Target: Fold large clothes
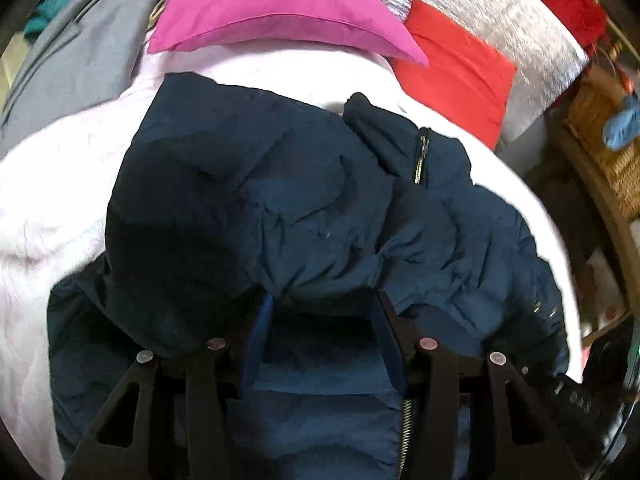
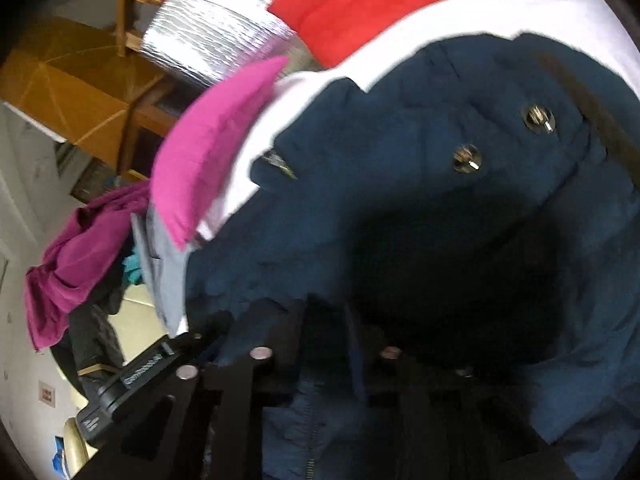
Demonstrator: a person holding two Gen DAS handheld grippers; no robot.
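Observation:
A dark navy padded jacket lies bunched on a pale pink-white cover. Its zipper shows near the collar. My left gripper has its fingers spread, and a fold of the jacket covers the tips. In the right wrist view the same jacket fills the frame, with two metal snaps. My right gripper is buried in dark jacket fabric, and its fingertips are hidden. The other gripper's black body shows at the lower left.
A magenta pillow, a red cloth and a silver quilted roll lie beyond the jacket. A grey garment is at left. A wicker basket stands at right. A wooden chair and a pile of clothes stand beside the bed.

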